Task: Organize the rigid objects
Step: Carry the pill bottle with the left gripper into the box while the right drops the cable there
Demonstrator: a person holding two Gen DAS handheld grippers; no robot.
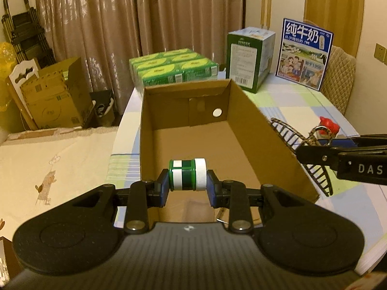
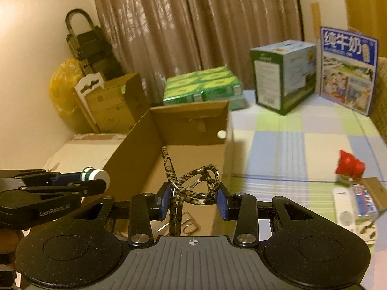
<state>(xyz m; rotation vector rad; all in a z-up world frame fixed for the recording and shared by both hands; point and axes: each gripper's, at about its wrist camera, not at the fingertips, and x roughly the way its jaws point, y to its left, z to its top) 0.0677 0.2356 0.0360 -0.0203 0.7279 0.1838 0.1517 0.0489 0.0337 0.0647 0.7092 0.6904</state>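
the left hand-held gripper (image 1: 187, 188) was closed on a small green-and-white bottle (image 1: 187, 175) with a white cap, pads pressing its base and its cap. the bottle's long axis lay crosswise between the fingers, roughly level. it hung above the near end of the open cardboard box (image 1: 251, 120), so the drop point lay directly below and slightly ahead of this hand-held gripper. the box floor, as far as it showed, was bare.

the right hand-held gripper (image 2: 192, 199) was closed on the looped spring end of a mottled hair claw clip (image 2: 196, 186). the clip's long axis ran forward and downward, away from the fingers. it appeared to sit at or just inside the box's right wall near the near corner; the blur prevented a firmer reading. judged from both views, the left hand was the better centred over the box.

both hand-held grippers pointed forward and moderately downward toward the box, side by side. a red object (image 2: 349, 165) remained well apart on the tabletop (image 2: 290, 145).
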